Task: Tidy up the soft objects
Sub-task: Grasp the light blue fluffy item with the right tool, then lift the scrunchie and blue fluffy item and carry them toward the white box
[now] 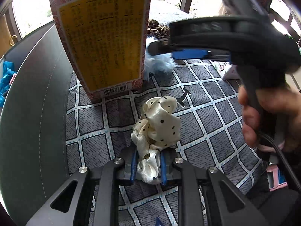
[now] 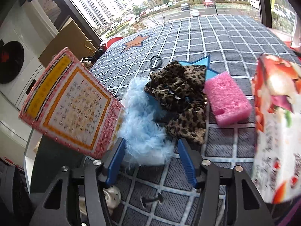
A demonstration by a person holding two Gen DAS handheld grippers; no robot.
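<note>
L gripper [image 1: 147, 166] clamped on dotted cream scrunchie [image 1: 157, 124], red box [image 1: 101, 37] at 11, R gripper [image 2: 151, 162] jaws apart w/ blue fluffy scrunchie [image 2: 144, 124] between, open checked cloth [image 2: 216, 37] at 12

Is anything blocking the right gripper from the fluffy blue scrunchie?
Nothing visible does. The fluffy blue scrunchie already lies between the open fingers of the right gripper. The pink box stands close on its left and the leopard scrunchie touches its far side.

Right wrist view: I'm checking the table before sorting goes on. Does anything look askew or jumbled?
Yes. The pink patterned box looks tilted rather than square, though the fisheye may exaggerate that. The leopard-print fabric lies crumpled, overlapping the blue fluffy piece.
</note>
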